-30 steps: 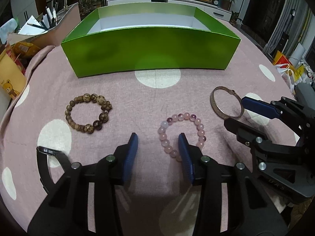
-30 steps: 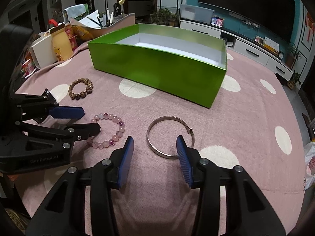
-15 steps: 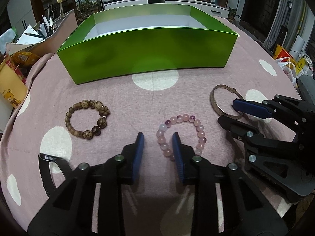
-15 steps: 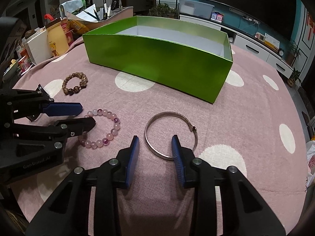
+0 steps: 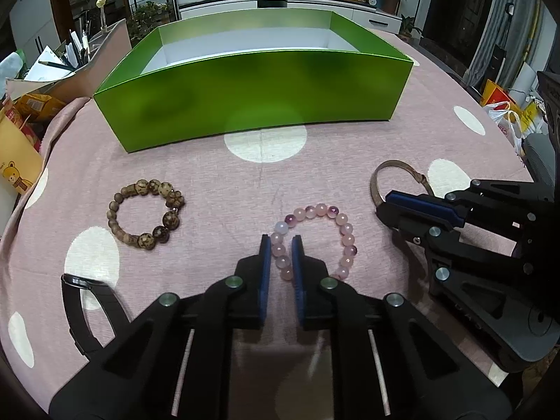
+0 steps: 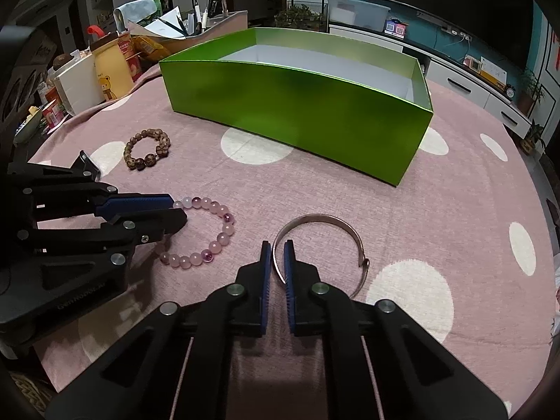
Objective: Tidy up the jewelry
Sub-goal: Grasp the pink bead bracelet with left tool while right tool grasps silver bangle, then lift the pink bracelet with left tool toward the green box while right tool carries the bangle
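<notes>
On a pink, white-dotted tablecloth [image 5: 350, 161], two hand-held grippers work side by side in front of a green box [image 5: 252, 94]. Nearest the cameras, the left gripper [image 5: 281, 241] is closing its blue pads on the near-left arc of a pink bead bracelet [image 5: 344, 234], beads caught between the jaws. Just beside it, on the side away from the wooden beads, the right gripper [image 6: 276, 245] is closing likewise on the near-left edge of a metal bangle [image 6: 336, 222], the thin band standing between its pads. Both pieces lie flat on the cloth, short of the box and apart from it. A brown wooden bead bracelet [image 5: 145, 213] rests untouched on the cloth, nearer the box's left corner. The open-topped box, white inside, shows nothing on the visible part of its floor. Beyond the box's left end, clutter crowds the table edge: a yellow bear-print container [image 6: 112, 66] and a holder of pens [image 6: 196, 21].
</notes>
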The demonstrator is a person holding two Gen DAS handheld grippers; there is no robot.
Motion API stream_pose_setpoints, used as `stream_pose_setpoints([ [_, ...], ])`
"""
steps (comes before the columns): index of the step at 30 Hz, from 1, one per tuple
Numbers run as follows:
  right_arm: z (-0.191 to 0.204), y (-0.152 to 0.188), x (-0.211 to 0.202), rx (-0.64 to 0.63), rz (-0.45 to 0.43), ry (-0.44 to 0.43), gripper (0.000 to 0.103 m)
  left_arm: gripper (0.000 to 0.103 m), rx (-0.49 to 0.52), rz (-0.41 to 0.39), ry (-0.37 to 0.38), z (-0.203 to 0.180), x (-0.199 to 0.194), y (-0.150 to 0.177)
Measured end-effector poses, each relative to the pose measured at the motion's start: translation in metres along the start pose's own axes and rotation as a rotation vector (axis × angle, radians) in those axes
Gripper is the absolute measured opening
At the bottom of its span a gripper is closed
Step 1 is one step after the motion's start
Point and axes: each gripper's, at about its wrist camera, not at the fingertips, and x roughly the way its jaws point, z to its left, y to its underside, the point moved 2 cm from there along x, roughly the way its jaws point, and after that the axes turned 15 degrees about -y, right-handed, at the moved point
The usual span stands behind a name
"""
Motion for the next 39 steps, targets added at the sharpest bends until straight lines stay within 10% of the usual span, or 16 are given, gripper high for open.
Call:
stream_pose_setpoints([
  [39, -0.008, 0.007, -0.035, 0.17, -0.106, -0.09, 0.003, 0.007, -0.067, 0.024, 0.049, 0.013, -0.011, 0.007],
])
